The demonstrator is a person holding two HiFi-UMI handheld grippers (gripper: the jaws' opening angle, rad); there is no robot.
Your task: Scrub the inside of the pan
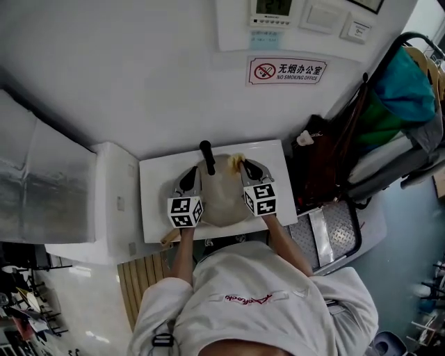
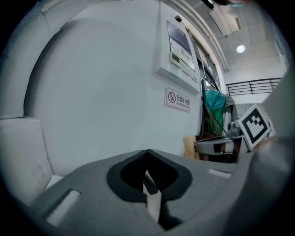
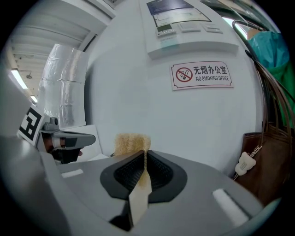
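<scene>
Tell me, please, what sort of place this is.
Most likely an office, not a kitchen. A "No Smoking Office" sign hangs on the white wall, a control panel sits above it, and the pan stands on a small white table, with the right gripper holding a scrubber.

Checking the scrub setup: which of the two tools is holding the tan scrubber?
The right tool, its jaws shut on the tan scrubber; the left tool seems clamped on the pan rim instead.

1 pan [image 1: 221, 198], 1 scrub pad [image 1: 236, 161], 2 tools: L tool [image 1: 190, 174], R tool [image 1: 248, 167].
</scene>
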